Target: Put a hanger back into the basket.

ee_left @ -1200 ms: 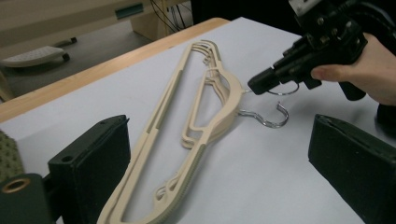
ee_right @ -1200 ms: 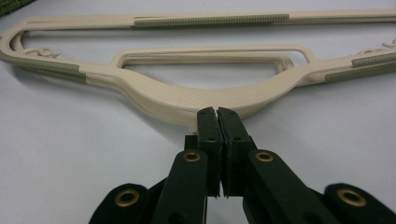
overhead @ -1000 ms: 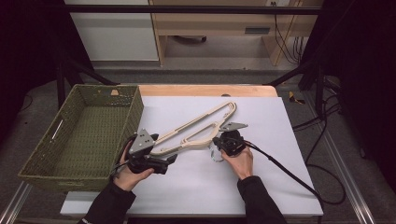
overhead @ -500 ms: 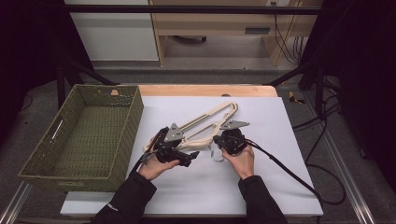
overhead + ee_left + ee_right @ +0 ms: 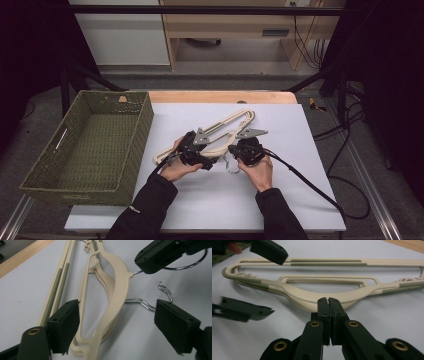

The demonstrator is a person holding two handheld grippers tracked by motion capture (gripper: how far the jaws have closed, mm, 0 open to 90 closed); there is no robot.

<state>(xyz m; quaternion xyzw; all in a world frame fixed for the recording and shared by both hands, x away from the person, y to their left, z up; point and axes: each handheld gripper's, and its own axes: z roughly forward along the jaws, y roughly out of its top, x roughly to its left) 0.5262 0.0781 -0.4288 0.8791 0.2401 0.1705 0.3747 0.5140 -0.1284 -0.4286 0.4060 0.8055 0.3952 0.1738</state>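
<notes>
So the stack of cream hangers is lying flat on the white surface, just right of the green basket. Its long axis runs diagonally, from the near-left end by your left hand up to the far-right. The necks and wire hooks point back toward you, sitting between your two hands.

Your right gripper is pinched fully together at the neck of the stack, right where a hook comes out. It looks clamped on that hook wire, but the jaws hide it in the right gripper view, so I can't say for sure.

Your left gripper is the one that matters. It's straddling the curved shoulder of the stack, one pad outside the cream body and the other beyond the loose wire hook. The hangers lie straight ahead, crossways between the jaws, and neither pad presses on them yet, so it's open around them, not gripping.

Compared to a second ago, your left hand has slid in from the basket side to the middle of the stack, and its jaws have just been closing with the hangers between them. The right hand and the hangers haven't budged.
</notes>
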